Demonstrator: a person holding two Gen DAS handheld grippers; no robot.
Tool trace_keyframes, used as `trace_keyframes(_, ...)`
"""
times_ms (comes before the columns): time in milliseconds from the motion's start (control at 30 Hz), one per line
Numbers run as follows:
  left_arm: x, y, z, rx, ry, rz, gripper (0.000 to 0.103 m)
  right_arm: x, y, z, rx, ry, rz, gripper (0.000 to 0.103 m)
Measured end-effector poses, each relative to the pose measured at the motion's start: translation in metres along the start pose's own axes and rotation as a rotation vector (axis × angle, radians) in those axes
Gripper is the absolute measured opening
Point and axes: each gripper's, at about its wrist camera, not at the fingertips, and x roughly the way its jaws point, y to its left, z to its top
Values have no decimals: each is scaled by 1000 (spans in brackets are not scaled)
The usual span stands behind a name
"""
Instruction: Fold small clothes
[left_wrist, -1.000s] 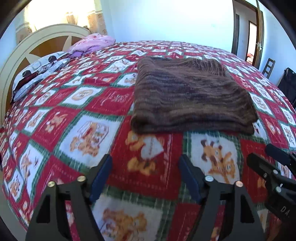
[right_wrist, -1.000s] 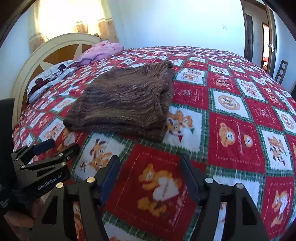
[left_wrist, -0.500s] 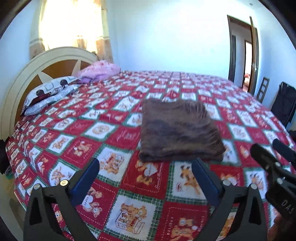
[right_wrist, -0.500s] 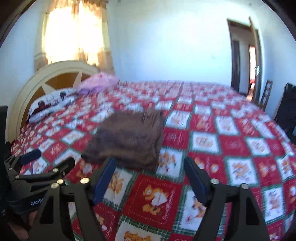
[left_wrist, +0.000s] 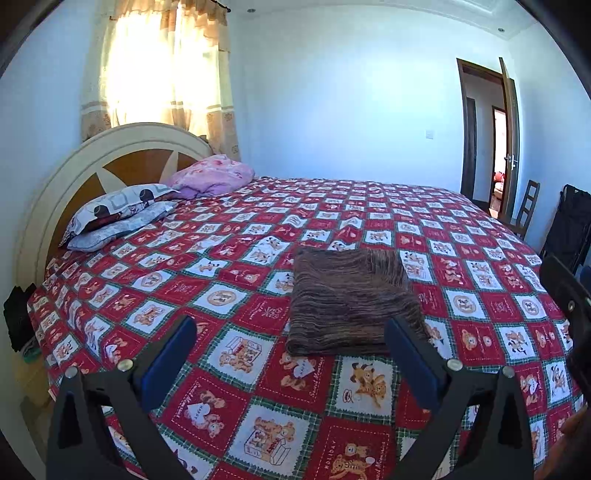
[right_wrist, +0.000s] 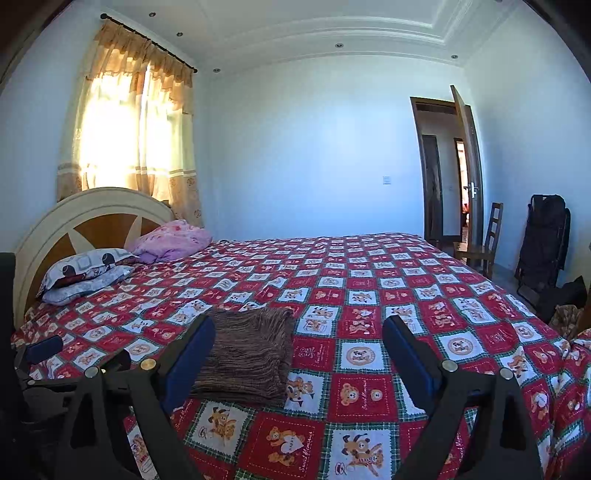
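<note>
Folded brown knit garment (left_wrist: 351, 301) lies flat on red patchwork bedspread (left_wrist: 229, 258), near its front edge. Left gripper (left_wrist: 290, 349) at 6 o'clock of it, jaws spread wide, holding nothing. Right gripper (right_wrist: 299, 352) at 4 o'clock, likewise agape, empty. Pillows (left_wrist: 118, 214) at 10 o'clock by headboard (left_wrist: 92, 162).
</note>
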Motion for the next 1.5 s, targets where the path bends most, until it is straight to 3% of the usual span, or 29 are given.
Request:
trace_keyframes(300, -3, -4, -3, 19, 0, 26, 103, -10, 3, 1, -22, -43, -50, 93)
trace_keyframes(1500, 0, -7, -3, 21, 34, 28, 103, 5, 0, -8, -3, 48, -68, 93)
